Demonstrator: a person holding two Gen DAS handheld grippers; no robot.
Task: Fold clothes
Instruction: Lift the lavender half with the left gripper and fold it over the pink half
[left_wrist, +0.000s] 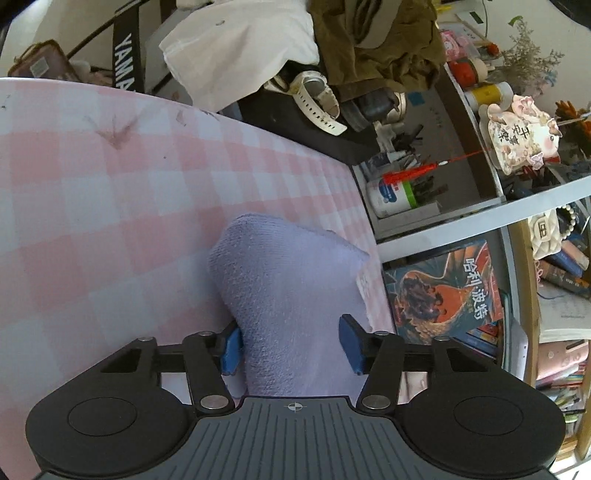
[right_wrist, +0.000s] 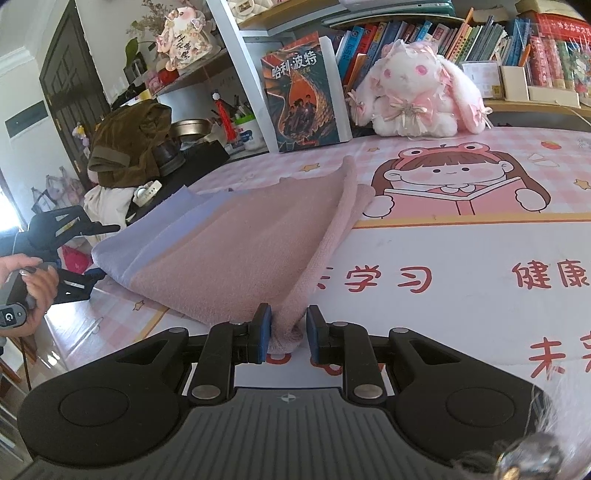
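Note:
A pink towel (right_wrist: 240, 251) with a lavender end band (right_wrist: 122, 247) lies partly folded on the pink printed table cover (right_wrist: 461, 240). My right gripper (right_wrist: 288, 332) is shut on a bunched pink fold at the towel's near edge, just above the cover. In the left wrist view the lavender end (left_wrist: 288, 295) rises between the blue pads (left_wrist: 231, 349) of my left gripper (left_wrist: 291, 345). The jaws stand fairly wide around it and the cloth is not pinched. The same left gripper (right_wrist: 107, 251) shows at the towel's left corner, held by a person's hand (right_wrist: 33, 291).
A plush rabbit (right_wrist: 410, 96) and a standing book (right_wrist: 303, 99) sit at the back of the table below crowded shelves. An olive garment (right_wrist: 129, 144), a white watch (left_wrist: 317, 99) and a white bottle (left_wrist: 391, 195) crowd the table's end beside the towel's lavender corner.

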